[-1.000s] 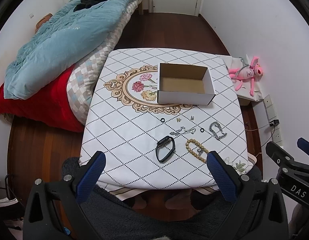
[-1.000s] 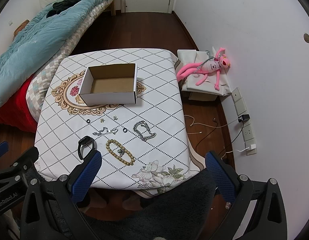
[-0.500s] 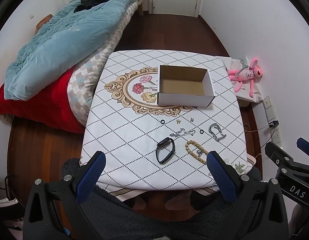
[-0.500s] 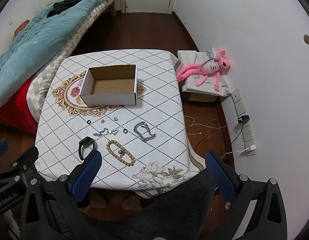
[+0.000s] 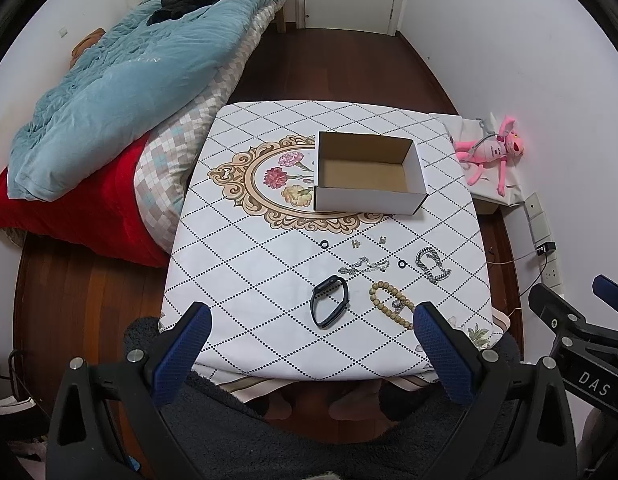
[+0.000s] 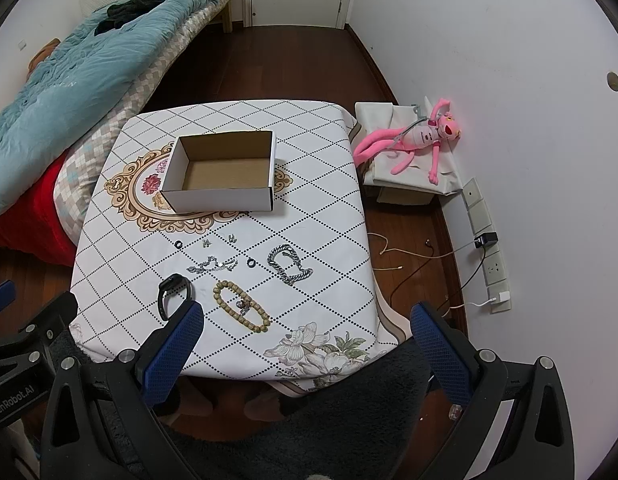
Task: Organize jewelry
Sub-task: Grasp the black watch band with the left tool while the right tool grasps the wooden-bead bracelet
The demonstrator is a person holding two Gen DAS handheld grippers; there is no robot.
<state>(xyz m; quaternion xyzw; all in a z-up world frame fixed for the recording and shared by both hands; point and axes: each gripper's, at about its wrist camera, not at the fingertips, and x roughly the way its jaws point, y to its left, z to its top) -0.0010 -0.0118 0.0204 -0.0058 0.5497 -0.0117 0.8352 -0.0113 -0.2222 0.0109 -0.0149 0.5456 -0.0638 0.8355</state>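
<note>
An empty white cardboard box (image 5: pixel 369 172) (image 6: pixel 225 178) stands on the patterned tablecloth (image 5: pixel 245 272) (image 6: pixel 321 216). In front of it lie a black watch band (image 5: pixel 329 306) (image 6: pixel 171 294), a wooden bead bracelet (image 5: pixel 391 309) (image 6: pixel 241 306), a silver chain bracelet (image 5: pixel 432 264) (image 6: pixel 289 266), a thin silver chain (image 5: pixel 363 266) (image 6: pixel 213 265), two small black rings (image 5: pixel 324 244) (image 6: pixel 251 263) and two small earrings (image 5: pixel 355 243) (image 6: pixel 207 243). My left gripper (image 5: pixel 309 344) and my right gripper (image 6: pixel 305 344) are both open, empty, held above the table's near edge.
A bed with a blue duvet (image 5: pixel 129 80) and red blanket (image 5: pixel 69 208) lies left of the table. A pink plush toy (image 6: pixel 417 140) lies on a covered box at the right wall. Cables (image 6: pixel 429 256) and wall sockets (image 6: pixel 495 268) are on the right.
Both views have pulled back and risen slightly, so the table looks a little farther. Nothing on the table has moved.
</note>
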